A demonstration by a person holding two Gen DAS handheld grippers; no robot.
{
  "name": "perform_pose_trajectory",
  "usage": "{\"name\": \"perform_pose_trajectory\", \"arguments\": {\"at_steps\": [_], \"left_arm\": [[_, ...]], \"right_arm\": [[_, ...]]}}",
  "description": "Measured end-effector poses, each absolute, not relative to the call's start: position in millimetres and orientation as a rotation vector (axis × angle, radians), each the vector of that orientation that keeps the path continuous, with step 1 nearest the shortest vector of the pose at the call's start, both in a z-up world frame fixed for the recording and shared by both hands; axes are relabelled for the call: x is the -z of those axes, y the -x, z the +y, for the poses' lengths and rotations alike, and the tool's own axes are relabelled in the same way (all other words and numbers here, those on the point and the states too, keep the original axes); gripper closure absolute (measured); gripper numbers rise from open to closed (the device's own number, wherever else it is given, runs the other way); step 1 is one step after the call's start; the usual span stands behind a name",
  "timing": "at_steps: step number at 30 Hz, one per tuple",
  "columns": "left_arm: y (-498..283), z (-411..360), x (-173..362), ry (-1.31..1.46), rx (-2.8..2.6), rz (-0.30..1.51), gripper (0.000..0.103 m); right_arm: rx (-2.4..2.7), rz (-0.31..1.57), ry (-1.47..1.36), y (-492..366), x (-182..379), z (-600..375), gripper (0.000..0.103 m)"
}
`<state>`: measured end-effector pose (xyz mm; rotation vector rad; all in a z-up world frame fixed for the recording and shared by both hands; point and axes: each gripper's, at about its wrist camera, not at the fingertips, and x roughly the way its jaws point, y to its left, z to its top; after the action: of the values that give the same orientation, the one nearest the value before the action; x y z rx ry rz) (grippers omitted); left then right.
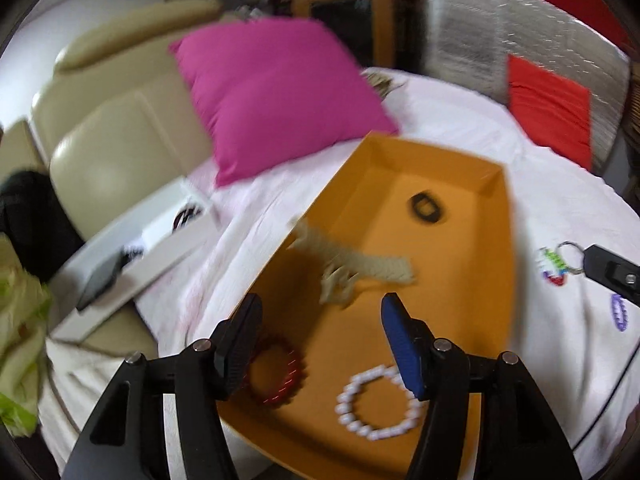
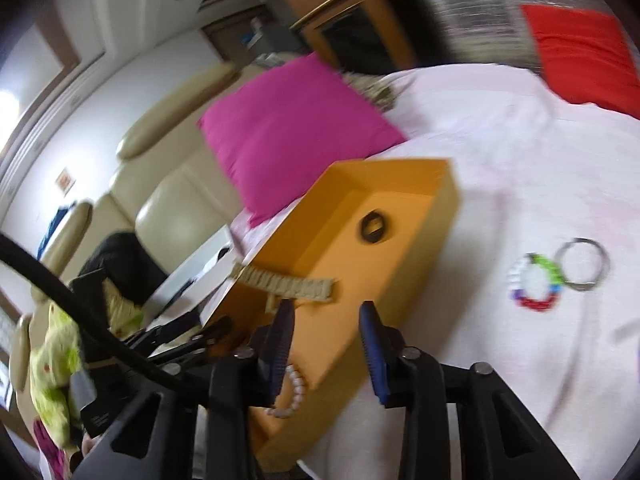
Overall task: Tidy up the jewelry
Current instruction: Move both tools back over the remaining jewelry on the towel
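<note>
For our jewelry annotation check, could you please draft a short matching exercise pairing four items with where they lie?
Items:
1. white bead bracelet
2. multicolour bead bracelet
3. beige woven band
4. pink cushion

Places:
A. draped over the orange box's left rim, partly inside
B. on the white sheet, right of the box, beside a metal ring
C. on the bed behind the box
D. flat on the box floor, near end

Pairs: 1-D, 2-B, 3-A, 4-C
</note>
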<state>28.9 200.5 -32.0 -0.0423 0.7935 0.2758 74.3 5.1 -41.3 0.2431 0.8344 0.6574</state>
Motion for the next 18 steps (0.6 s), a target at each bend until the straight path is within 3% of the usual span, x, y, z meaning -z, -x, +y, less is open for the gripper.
{"name": "perform_pose_trajectory", "arguments": {"at_steps": [6,8,18], "left_arm": [[-39.5,127.9,3.1,-0.036,-0.178,0.726,0.022],[-45.7,97.1,2.1,-0.076,-0.127,0.721,0.022],[-84.6,-8.3,29.6,-0.207,0.064,0.779,0.021]], "right_arm": [[-0.556,0.803,-0.312,-74.5,26.4,-64.9,0.064],[-0.506,0.802,-0.336,-73.5,25.0,-94.8,0.054],[-0.306,0.819,-0.571,-71.7,25.8,-245.1,0.052]]}}
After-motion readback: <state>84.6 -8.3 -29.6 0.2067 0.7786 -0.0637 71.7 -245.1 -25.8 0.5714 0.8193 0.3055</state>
